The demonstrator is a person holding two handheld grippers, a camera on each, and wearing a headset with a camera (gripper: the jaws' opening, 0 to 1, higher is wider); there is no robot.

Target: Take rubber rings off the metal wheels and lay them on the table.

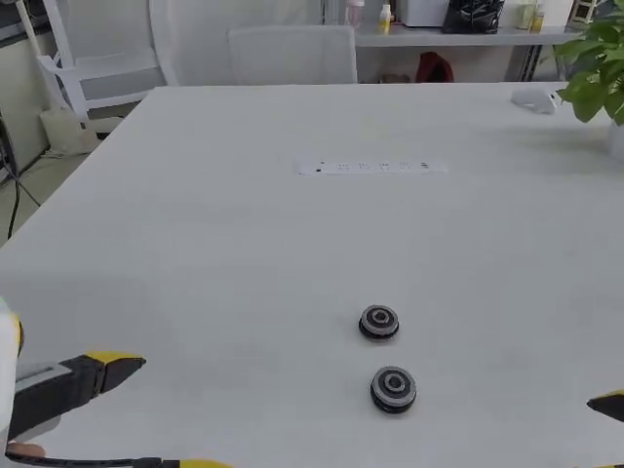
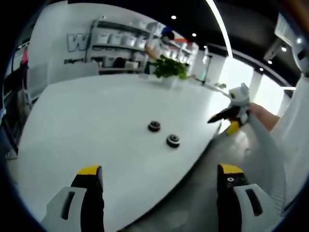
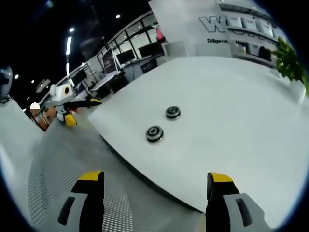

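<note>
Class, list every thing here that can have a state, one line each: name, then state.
near wheel: lying flat on the table, black rubber ring on.
far wheel: lying flat on the table, black rubber ring on.
left gripper: open, holding nothing.
right gripper: open, holding nothing.

On your worktop (image 1: 195, 244), the near wheel (image 1: 393, 388) sits just before the far wheel (image 1: 378, 323), apart. A power strip (image 1: 372, 167) lies well behind them, a plant (image 1: 595, 63) at far right. Your left gripper (image 2: 159, 174) flanks them left, your right gripper (image 3: 152, 181) right.
</note>
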